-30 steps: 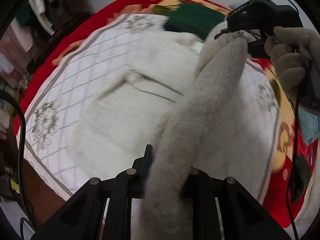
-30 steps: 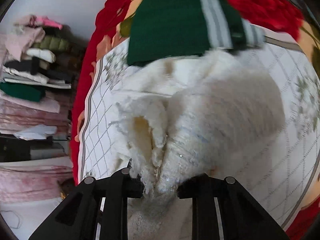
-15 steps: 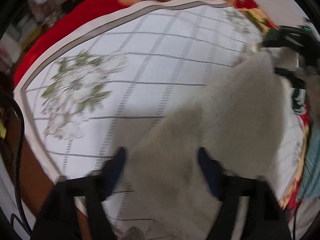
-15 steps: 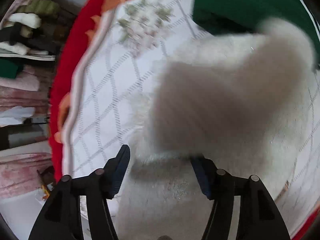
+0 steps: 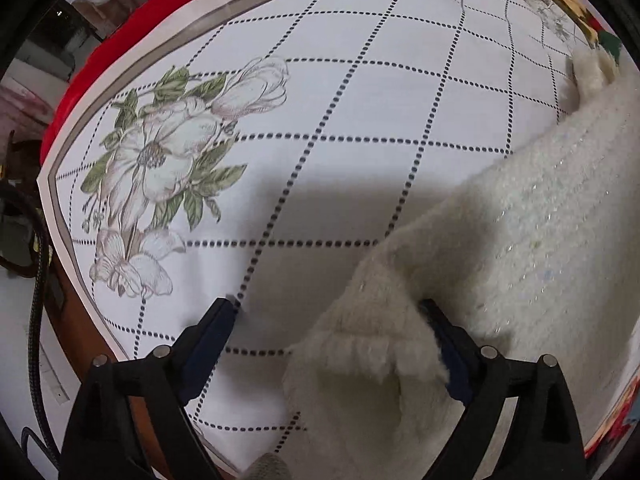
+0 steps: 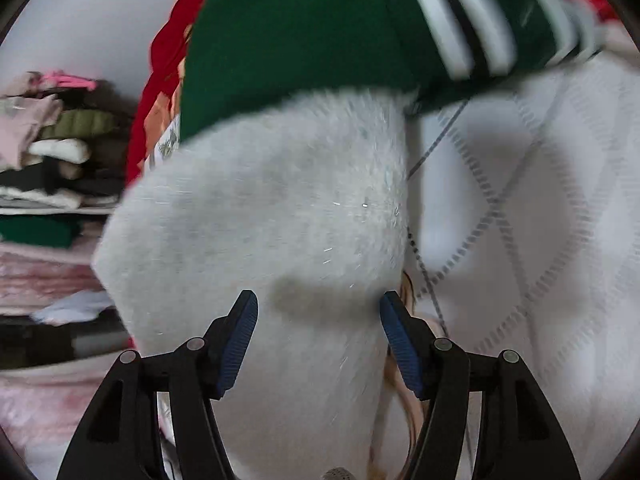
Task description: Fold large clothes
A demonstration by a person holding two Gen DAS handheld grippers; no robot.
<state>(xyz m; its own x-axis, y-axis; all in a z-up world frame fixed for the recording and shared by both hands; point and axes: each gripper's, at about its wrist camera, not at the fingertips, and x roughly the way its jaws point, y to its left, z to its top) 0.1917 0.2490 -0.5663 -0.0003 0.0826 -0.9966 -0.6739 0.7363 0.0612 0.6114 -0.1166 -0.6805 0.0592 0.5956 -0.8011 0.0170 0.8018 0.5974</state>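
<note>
A fluffy white garment (image 5: 520, 240) lies on the white checked cloth (image 5: 360, 100), running from lower middle to the right edge. My left gripper (image 5: 328, 320) is open just above the cloth; the garment's end lies loose between its fingers, against the right finger. In the right wrist view the same white garment (image 6: 272, 220) fills the centre. My right gripper (image 6: 318, 312) is open, its blue pads either side of the fabric without pinching it.
A folded green garment with white stripes (image 6: 320, 28) lies beyond the white one. A red blanket (image 5: 132, 36) borders the cloth. Stacked folded clothes (image 6: 52, 152) sit on shelves at the left. The cloth's printed flower (image 5: 160, 160) is at the left.
Both grippers held the white garment lifted a second ago. They have since opened and let it drop onto the cloth, and both have moved down close to the surface.
</note>
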